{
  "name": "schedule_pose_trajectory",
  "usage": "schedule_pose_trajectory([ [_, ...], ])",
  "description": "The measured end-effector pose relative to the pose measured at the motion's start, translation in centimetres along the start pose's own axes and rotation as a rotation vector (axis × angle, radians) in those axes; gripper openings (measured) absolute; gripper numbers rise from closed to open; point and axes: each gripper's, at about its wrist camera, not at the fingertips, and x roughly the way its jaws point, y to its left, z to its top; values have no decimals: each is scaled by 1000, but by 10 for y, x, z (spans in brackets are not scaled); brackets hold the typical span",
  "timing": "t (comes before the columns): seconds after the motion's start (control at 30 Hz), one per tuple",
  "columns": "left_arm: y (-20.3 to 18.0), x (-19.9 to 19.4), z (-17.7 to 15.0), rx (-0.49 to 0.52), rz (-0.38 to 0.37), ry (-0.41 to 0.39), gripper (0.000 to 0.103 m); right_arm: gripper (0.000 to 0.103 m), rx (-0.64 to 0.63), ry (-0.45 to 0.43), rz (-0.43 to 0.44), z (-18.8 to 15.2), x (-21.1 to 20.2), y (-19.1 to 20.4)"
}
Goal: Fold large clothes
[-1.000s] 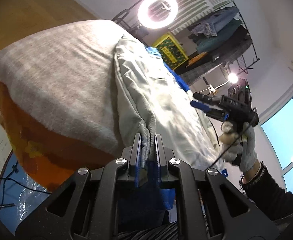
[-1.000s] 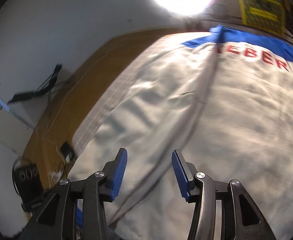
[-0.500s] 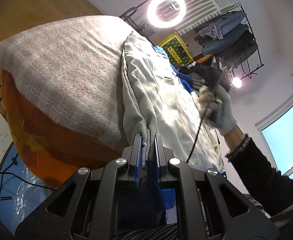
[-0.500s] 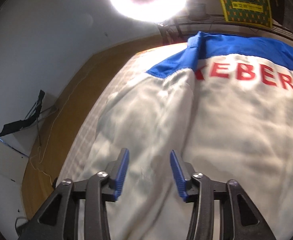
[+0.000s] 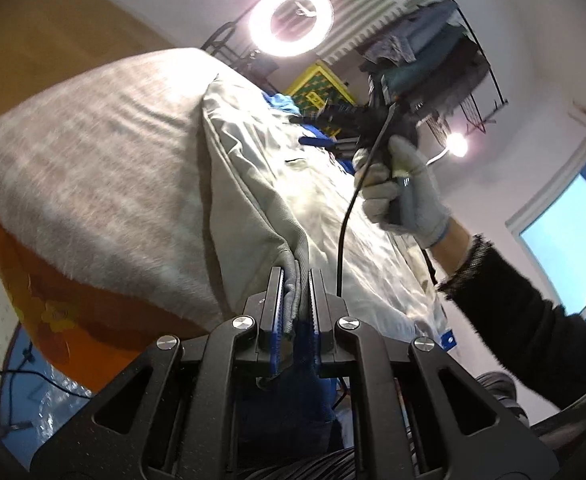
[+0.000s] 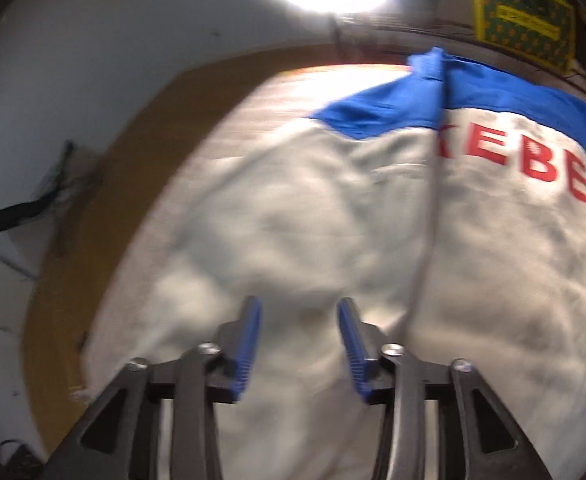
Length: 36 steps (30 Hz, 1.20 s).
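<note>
Bright ring light (image 5: 291,19) glares over the bench, where a grey blanket (image 5: 93,168) lies under my pale jacket (image 5: 277,184). My left hand-held gripper (image 5: 295,300) is clamped on the jacket's ribbed hem at the near edge. My right hand-held gripper (image 6: 299,340) hangs above the jacket's back, its jaws apart and just widened, with no cloth between them, near the red lettering (image 6: 533,164).

Jacket (image 5: 333,200) atop blanket (image 5: 113,160) on the bed, ring light (image 5: 291,20) and clothes rack (image 5: 433,52) behind.
</note>
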Motion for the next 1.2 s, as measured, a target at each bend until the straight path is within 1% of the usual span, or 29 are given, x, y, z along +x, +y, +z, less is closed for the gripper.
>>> schedule_pose_trajectory([
  [0.03,-2,1,1,6,-4,1,9,58,-24,5,31,-2,-7,12],
  [0.07,-3,2,1,10,-7,3,9,61,-58,16,57,-6,-14,27],
  [0.13,-3,4,2,13,-10,5,9,63,-145,74,86,-15,-22,65],
  [0.2,-4,6,2,20,-12,6,9,62,-218,126,77,-23,-21,100],
  [0.3,-6,8,3,28,-16,7,9,62,-294,186,30,-34,-7,137],
  [0.37,-8,9,3,31,-22,5,9,62,-314,208,-9,-38,5,145],
  [0.4,-9,9,4,34,-22,4,9,62,-308,226,-24,-38,16,151],
  [0.5,-12,9,4,44,-24,3,9,62,-271,256,-45,-42,36,152],
  [0.67,-15,16,3,57,-27,21,9,62,-249,276,-121,-45,56,153],
  [0.77,-20,19,2,78,-23,31,8,61,-262,293,-170,-48,68,154],
  [0.8,-22,20,3,86,-21,34,8,59,-270,298,-187,-50,71,154],
  [0.9,-26,22,3,109,-8,45,8,37,-280,305,-239,-54,78,150],
  [0.93,-27,22,3,110,-7,46,8,26,-280,303,-256,-55,78,147],
  [0.97,-28,22,3,112,-6,49,8,18,-276,299,-267,-56,78,142],
  [1.0,-30,22,3,115,-4,50,8,14,-264,290,-262,-57,76,138],
  [1.03,-31,22,3,121,-2,52,8,8,-254,283,-254,-57,73,134],
  [1.07,-34,21,3,128,0,53,8,5,-239,273,-243,-57,69,130],
  [1.2,-49,22,1,166,6,57,8,3,-178,202,-169,-59,43,115],
])
